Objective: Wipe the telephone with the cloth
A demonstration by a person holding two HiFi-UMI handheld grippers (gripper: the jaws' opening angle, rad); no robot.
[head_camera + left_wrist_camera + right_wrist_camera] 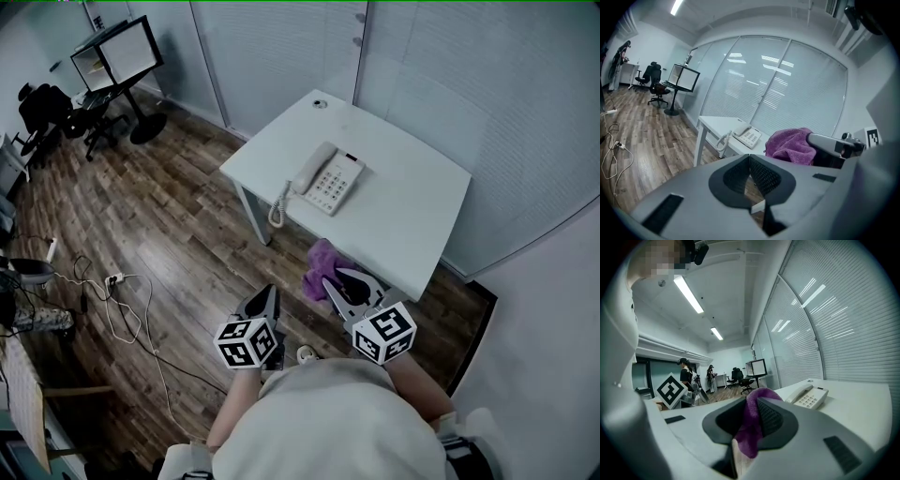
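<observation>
A white telephone [325,177] with a coiled cord lies on the small white table [412,216]; it shows too in the left gripper view [744,135] and the right gripper view [807,397]. My right gripper [330,284] is shut on a purple cloth [322,265], which bunches between its jaws [752,427] near the table's near edge. The cloth [791,145] hangs off that gripper in the left gripper view. My left gripper [269,295] is shut with nothing in it, over the floor short of the table.
Wood floor surrounds the table, with white cables [122,314] and a power strip at left. A monitor stand [117,56] and an office chair [47,112] stand far left. Blind-covered glass walls rise behind the table. Two people [686,376] stand far off.
</observation>
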